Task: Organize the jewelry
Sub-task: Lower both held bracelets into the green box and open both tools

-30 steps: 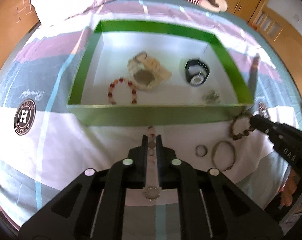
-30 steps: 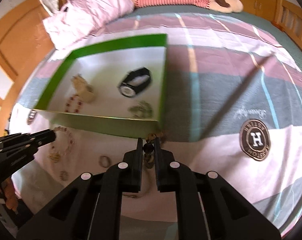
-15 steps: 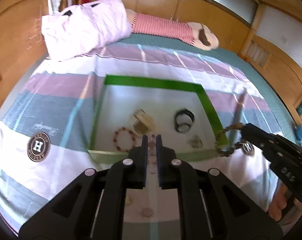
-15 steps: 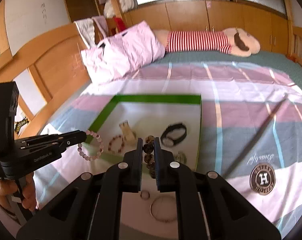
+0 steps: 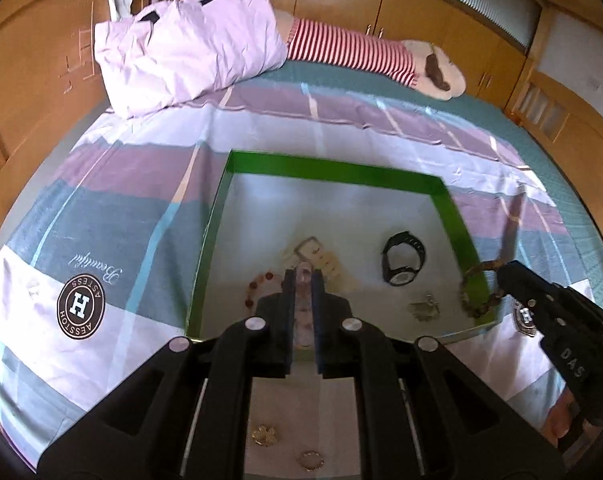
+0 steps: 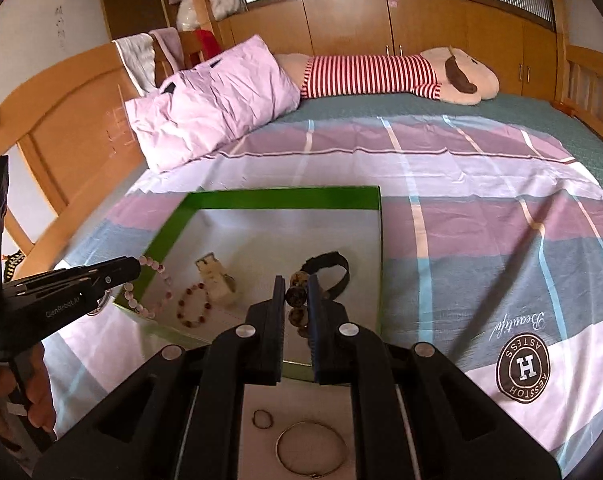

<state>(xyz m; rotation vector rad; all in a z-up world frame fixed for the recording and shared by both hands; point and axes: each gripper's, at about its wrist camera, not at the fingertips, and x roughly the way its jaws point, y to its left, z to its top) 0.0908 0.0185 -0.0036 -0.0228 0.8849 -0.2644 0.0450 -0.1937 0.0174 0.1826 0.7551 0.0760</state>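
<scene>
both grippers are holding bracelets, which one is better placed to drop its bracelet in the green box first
Probably the left. The left gripper holds its pink bead bracelet right at the green box's near corner; the right gripper's brown bead bracelet straddles the side wall.

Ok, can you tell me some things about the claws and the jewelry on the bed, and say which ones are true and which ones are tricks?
1. The left claw holds a pink bead bracelet. True.
2. The right claw is empty. False: it is shut on a brown bead bracelet.
3. A black watch lies inside the green box. True.
4. The box has a lid on it. False: it is open on top.
5. A thin bangle and a small ring lie on the bedsheet outside the box. True.
</scene>
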